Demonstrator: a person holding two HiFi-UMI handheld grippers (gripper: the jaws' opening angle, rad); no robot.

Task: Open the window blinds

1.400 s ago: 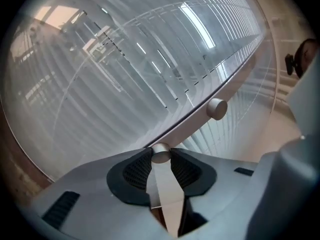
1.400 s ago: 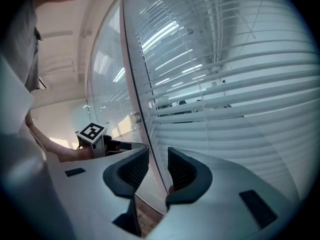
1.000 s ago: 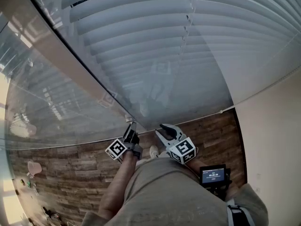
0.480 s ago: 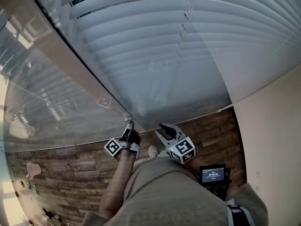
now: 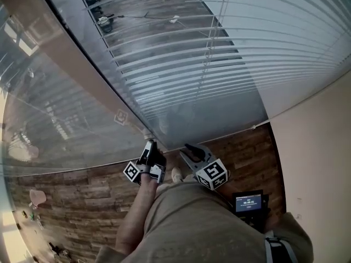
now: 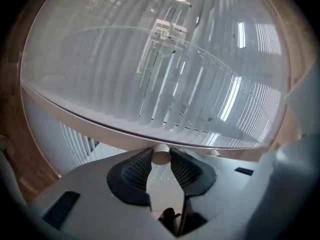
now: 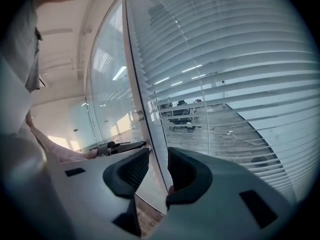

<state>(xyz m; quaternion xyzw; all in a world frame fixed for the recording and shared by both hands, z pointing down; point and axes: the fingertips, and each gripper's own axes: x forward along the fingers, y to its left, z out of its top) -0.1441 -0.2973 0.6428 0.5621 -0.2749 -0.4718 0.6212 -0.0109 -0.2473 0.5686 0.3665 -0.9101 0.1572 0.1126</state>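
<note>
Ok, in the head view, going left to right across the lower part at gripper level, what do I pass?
Pale pink object → left gripper, shut on the round knob → right gripper → small device with a lit screen → cream wall.

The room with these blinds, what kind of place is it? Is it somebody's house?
Most likely an office, not a house. The wall is a big glass partition with slatted blinds, and through the open slats the right gripper view shows what look like desks and chairs.
</note>
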